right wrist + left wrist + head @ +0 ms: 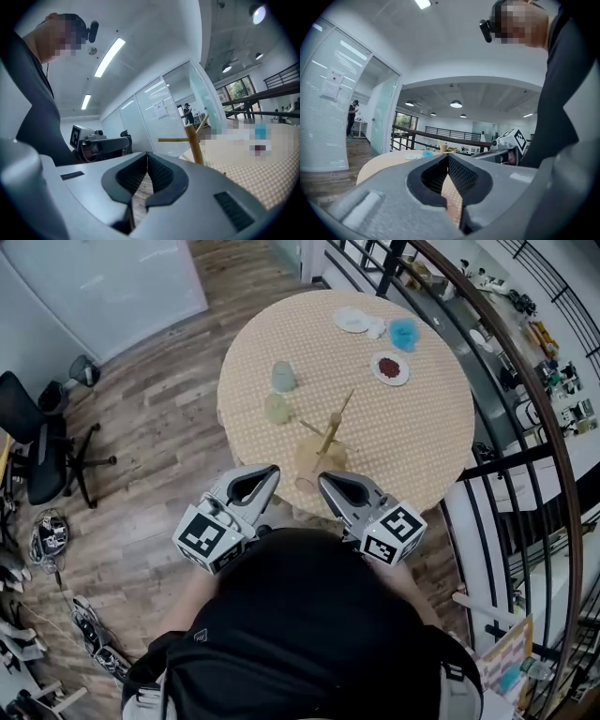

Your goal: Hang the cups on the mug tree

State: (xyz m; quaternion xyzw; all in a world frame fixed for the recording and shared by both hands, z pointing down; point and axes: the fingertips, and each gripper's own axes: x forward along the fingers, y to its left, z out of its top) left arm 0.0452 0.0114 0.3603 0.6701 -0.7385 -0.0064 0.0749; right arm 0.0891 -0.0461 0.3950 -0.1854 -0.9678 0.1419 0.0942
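Nearest the lens is the person's black shirt (309,615). Both grey two-jaw tools project from it toward the pale wooden mug tree (330,432).

**Tongs.** The left gripper (270,472) and the right gripper (325,480) each have their ribbed black pads pressed together with nothing between them. Each gripper view confirms this. Their tips lie just on the near side of the mug tree's round base.

**Edges and room.** The mug tree stands near the person's edge of a round table under a beige checked cloth (422,446). Bare cloth lies open to the tree's right and beyond it. A black railing with a curved wooden handrail (525,362) passes close by the table's rim, right of the tree and behind it. Left of the tree, past the rim, lies wood-plank floor (159,427), with a black office chair (42,451) well apart.

**Task objects.** The mug tree has a straight upright stem and thin slanting pegs, which the right gripper view shows bare. A yellow-green cup (277,409) stands on the cloth just left of the tree. A pale blue-green cup (283,377) stands just beyond that one. Farther behind the tree lie a white plate of dark red pieces (390,368), a blue object (403,334) and a plain white plate (352,320).

**Markings.** Black-and-white square markers cover the left cube (208,538) and the right cube (394,532). A paper sheet (332,86) hangs on a glass partition, its print too small to read.
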